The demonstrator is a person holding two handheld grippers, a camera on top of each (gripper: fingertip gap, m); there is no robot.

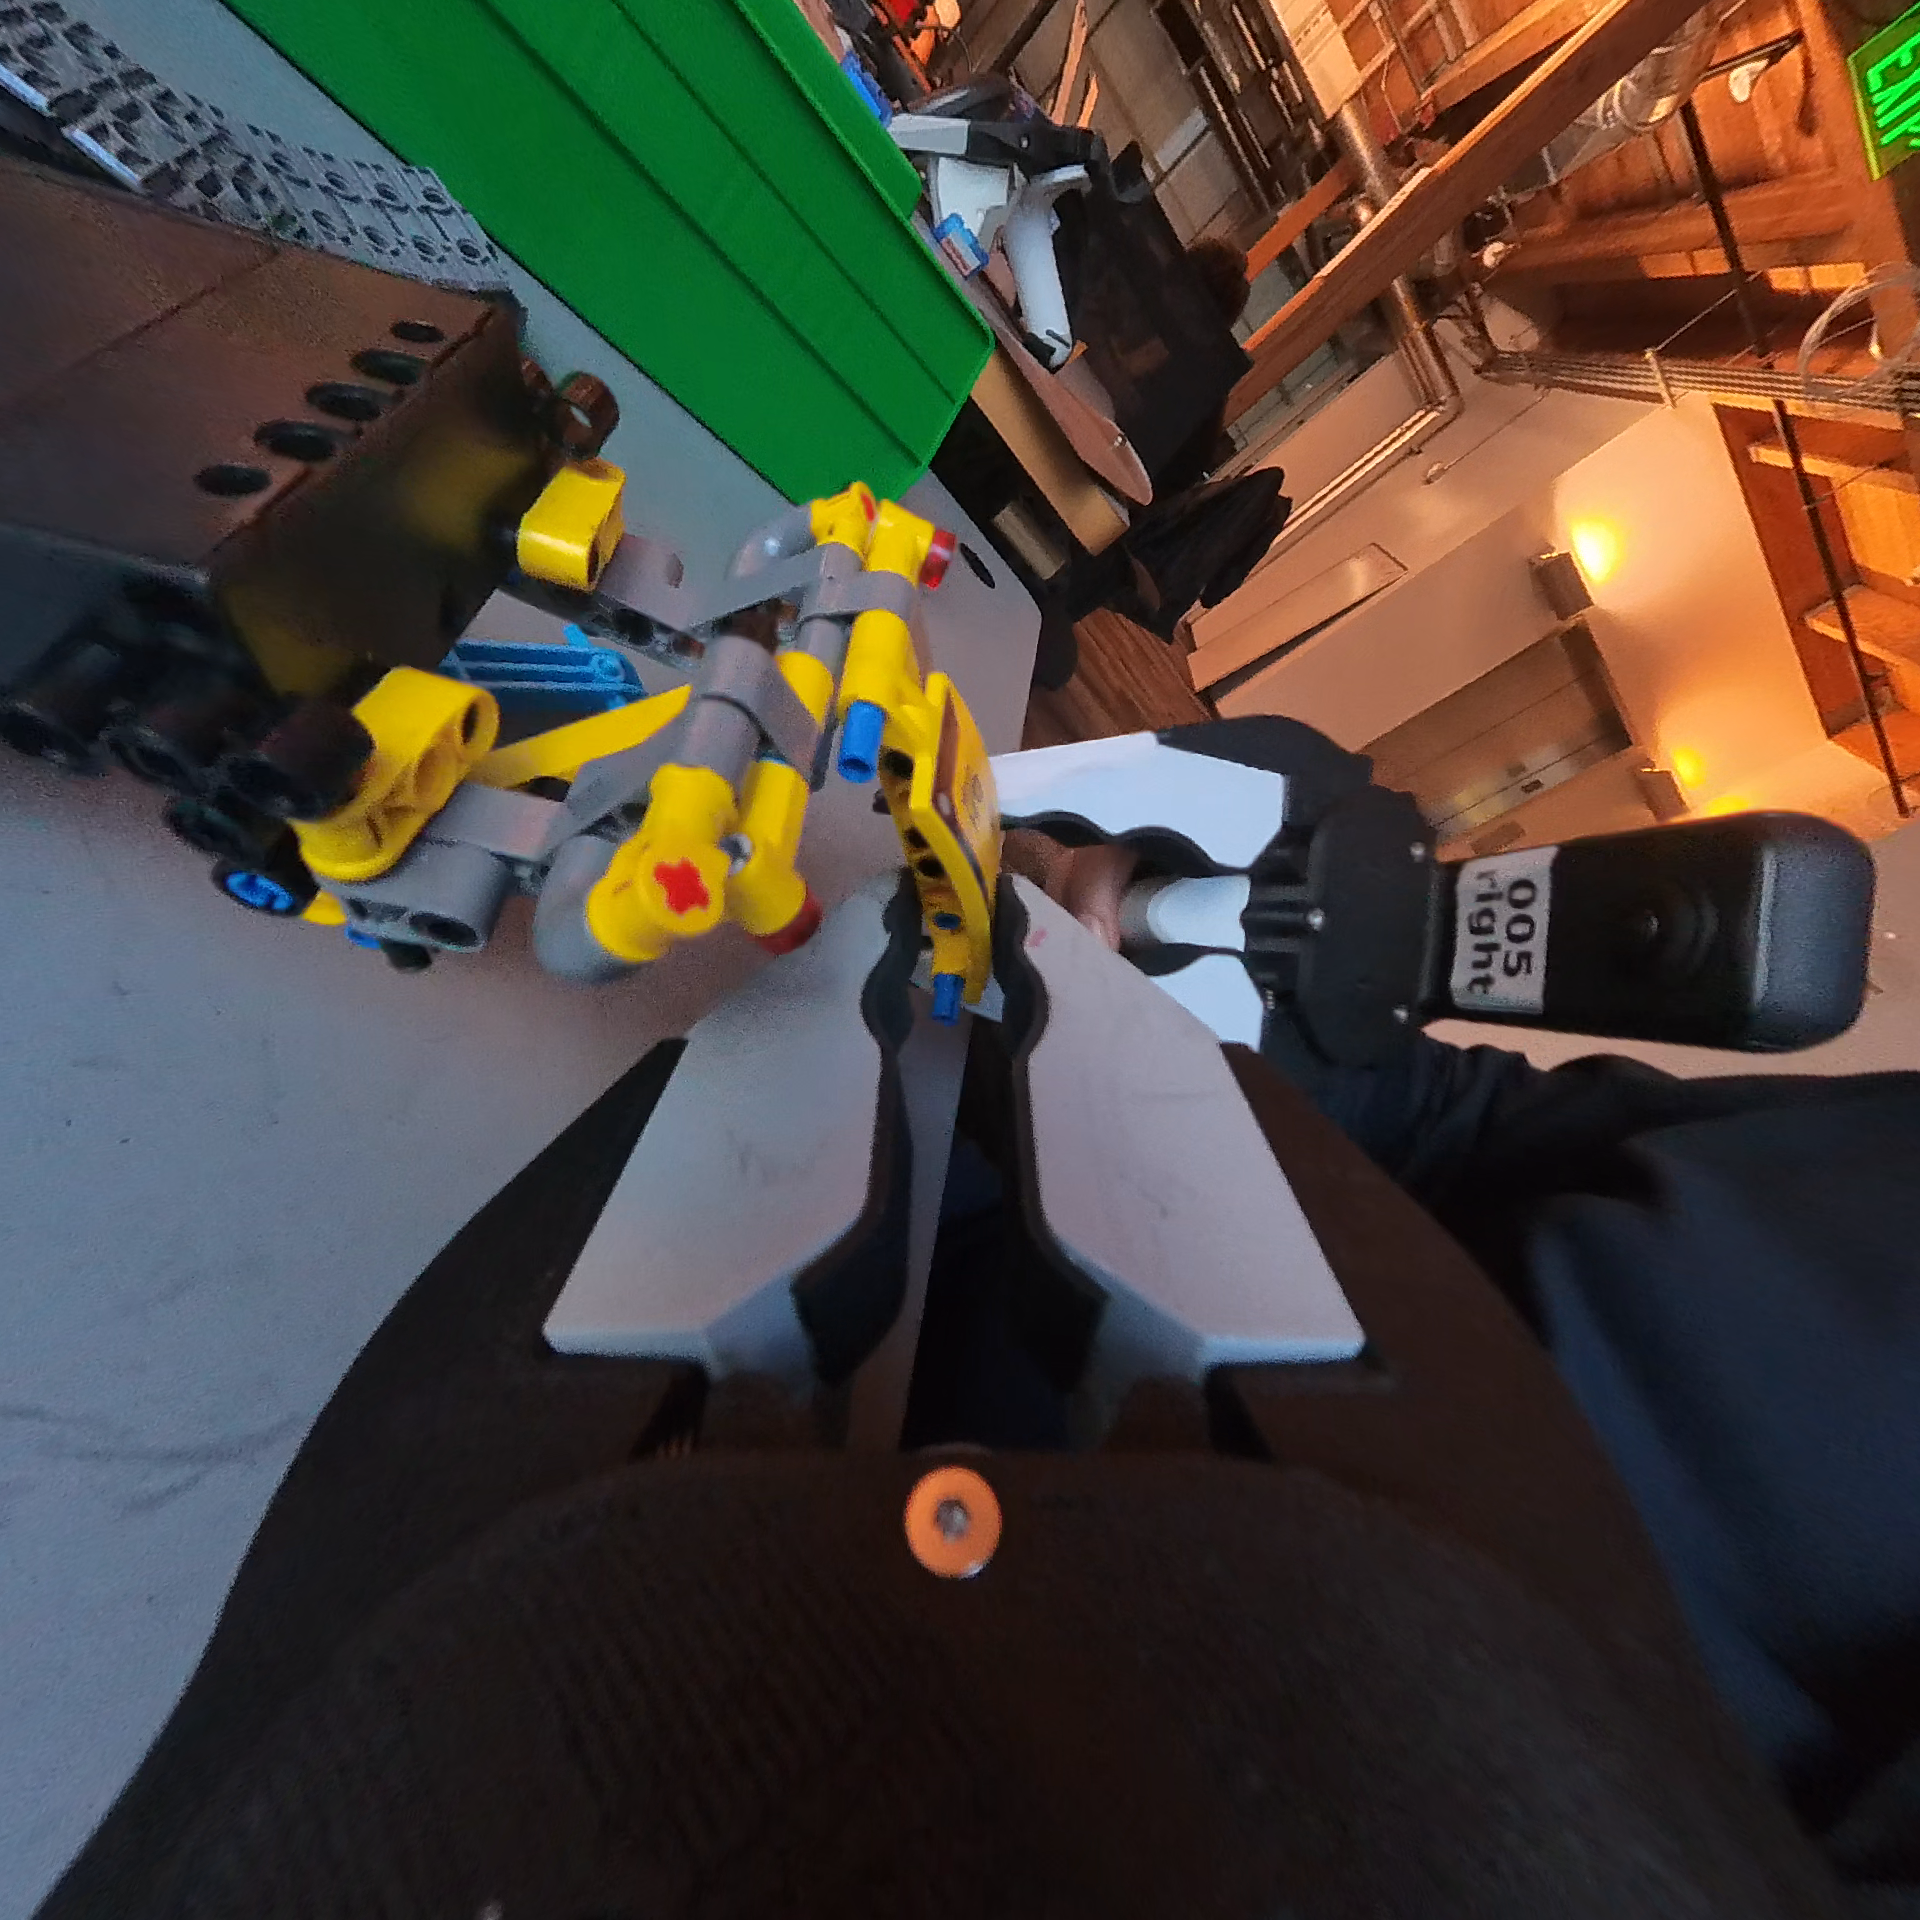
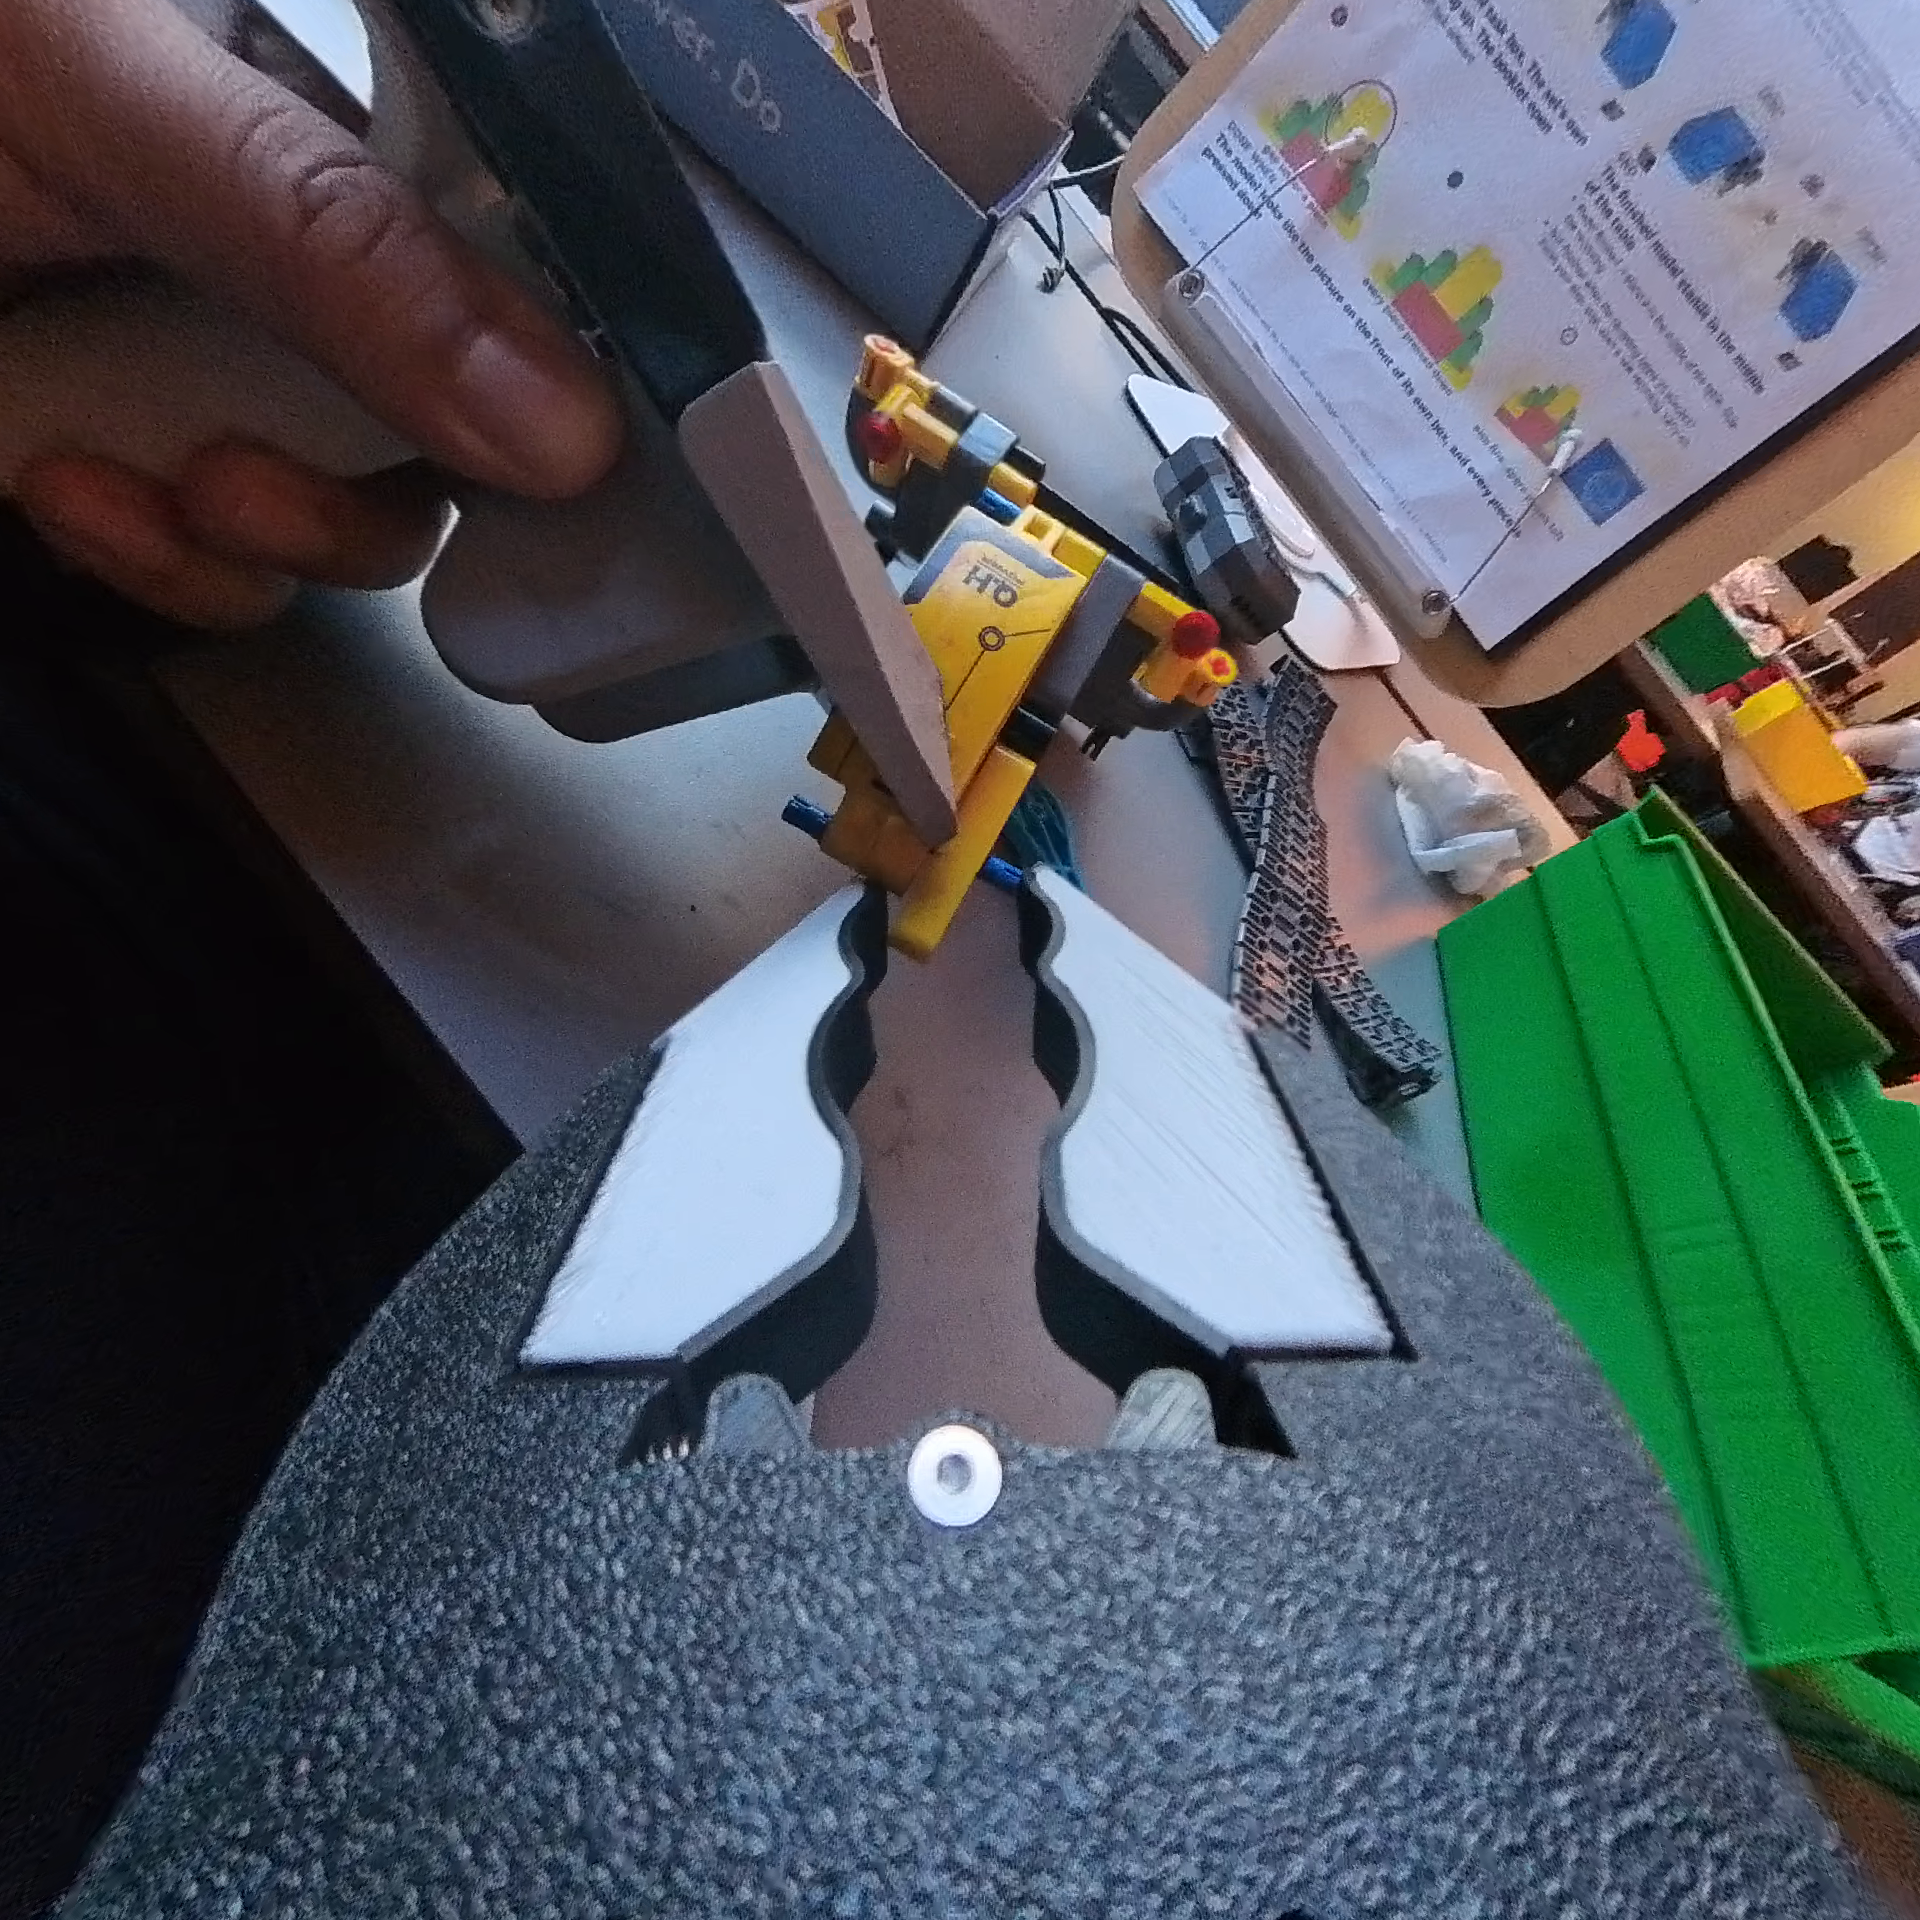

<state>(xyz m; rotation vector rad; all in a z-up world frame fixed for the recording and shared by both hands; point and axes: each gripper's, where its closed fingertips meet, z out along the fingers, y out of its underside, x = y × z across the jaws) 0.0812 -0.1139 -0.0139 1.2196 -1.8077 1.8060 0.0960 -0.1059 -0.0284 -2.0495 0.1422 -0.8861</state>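
**Left fingers clamped on the yellow panel, right fingers spread beside it**

Fingers of the left gripper (image 1: pixel 951 961) drawn narrow, scalloped black pads pinching a flat yellow panel (image 1: pixel 940 831) at the near end of a yellow and grey brick model (image 1: pixel 665 790). Pale, smooth finger faces, dark ribbed housing behind with an orange washer. Blue pin poking out just below the pinch. Panel studded with round holes along its edge, printed sticker on its broad face. Rest of the model fanning away to the left: grey beams, yellow connectors, red cross-axle ends, a blue ribbed part underneath, all over a grey tabletop (image 1: pixel 208 1143).

Right gripper (image 2: pixel 951 914) spread wide, white ribbed fingers (image 2: pixel 1174 1143) with wavy black lining, gripping nothing. Lower tip of the yellow panel (image 2: pixel 977 727) sitting between the fingertips, close against the left one, contact hard to confirm. One slanted left-gripper finger crossing the panel from above, a hand (image 2: pixel 239 343) wrapped round that gripper's handle.

Black studded track strip (image 2: pixel 1299 873) curving along the table, green plastic bin (image 2: pixel 1662 1247) at the right edge, partly cut off. Large dark block at the model's far end blurred, hard to identify. Instruction sheet (image 2: pixel 1507 260) on a stand behind.
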